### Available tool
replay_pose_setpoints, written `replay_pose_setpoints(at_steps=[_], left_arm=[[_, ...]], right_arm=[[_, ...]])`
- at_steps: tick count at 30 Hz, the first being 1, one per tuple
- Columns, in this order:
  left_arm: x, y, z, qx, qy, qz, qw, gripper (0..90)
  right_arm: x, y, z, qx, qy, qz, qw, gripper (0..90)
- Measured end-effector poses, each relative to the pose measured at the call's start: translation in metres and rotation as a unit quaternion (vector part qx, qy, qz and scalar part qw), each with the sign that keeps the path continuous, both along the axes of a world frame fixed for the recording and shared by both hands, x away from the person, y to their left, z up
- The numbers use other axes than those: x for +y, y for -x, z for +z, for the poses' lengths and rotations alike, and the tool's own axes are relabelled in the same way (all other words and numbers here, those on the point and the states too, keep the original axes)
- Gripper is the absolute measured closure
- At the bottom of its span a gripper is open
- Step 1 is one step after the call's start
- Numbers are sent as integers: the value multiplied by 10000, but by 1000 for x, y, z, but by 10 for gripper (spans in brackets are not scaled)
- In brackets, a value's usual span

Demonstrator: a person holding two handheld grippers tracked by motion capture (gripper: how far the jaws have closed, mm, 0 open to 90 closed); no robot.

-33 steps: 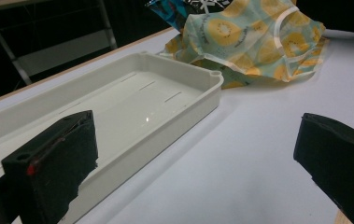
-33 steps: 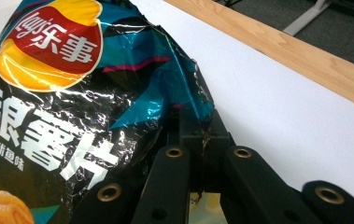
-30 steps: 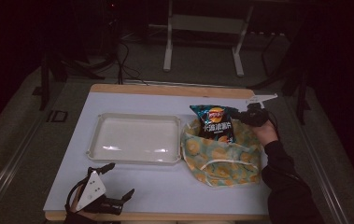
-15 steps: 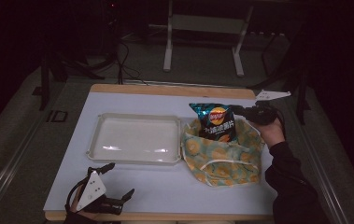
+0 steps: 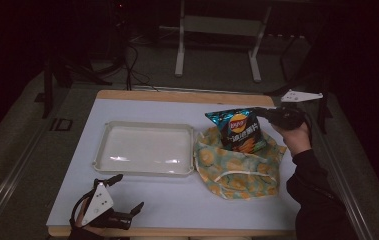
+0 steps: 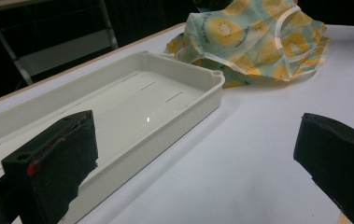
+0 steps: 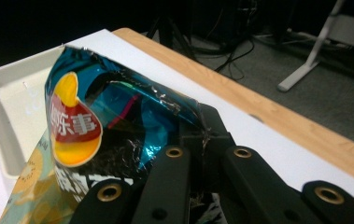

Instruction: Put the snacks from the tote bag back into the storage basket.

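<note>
A blue bag of crisps (image 5: pixel 239 131) is held up out of the yellow-and-teal patterned cloth bag (image 5: pixel 237 167). My right gripper (image 5: pixel 260 113) is shut on the crisp bag's top right corner, and in the right gripper view the foil (image 7: pixel 114 121) is pinched between the jaws. A cream tray (image 5: pixel 144 149) lies left of the cloth bag. Near the table's front left edge my left gripper (image 5: pixel 127 194) is open with nothing between its jaws. The left gripper view looks past the tray (image 6: pixel 165 98) to the cloth bag (image 6: pixel 254 42).
The white table (image 5: pixel 177 200) has a wooden far edge (image 5: pixel 177 95). Beyond it stand a metal frame's legs (image 5: pixel 217 45) and cables on a dark floor.
My right gripper has lifted the crisp bag higher out of the cloth bag and shifted it slightly right. The left gripper has not moved.
</note>
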State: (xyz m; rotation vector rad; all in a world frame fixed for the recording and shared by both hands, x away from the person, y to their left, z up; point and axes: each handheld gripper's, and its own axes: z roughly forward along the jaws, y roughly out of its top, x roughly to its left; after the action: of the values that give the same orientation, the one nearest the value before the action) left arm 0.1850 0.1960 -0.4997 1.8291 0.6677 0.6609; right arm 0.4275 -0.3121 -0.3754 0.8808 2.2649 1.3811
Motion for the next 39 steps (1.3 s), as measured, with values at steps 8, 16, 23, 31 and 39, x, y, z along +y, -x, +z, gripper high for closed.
replay_pose_setpoints(at_steps=[8,16,23,31,39], left_arm=[[0,0,0,-1,4,-4,10000,2],[-1,0,0,-5,9,-11,10000,2],[0,0,0,1,6,-2,10000,1],[-1,0,0,-10,1,-10,10000,1],[-1,-1,0,-14,2,-40,10000,1]], right_arm=[[-1,4,21,-142,-105,-163,9997,900],[-1,10,48,-377,-223,-287,9986,900],[6,15,67,-524,-220,-348,9978,900],[22,24,84,-713,-331,-319,9964,900],[44,29,86,-753,-481,-339,9954,900]])
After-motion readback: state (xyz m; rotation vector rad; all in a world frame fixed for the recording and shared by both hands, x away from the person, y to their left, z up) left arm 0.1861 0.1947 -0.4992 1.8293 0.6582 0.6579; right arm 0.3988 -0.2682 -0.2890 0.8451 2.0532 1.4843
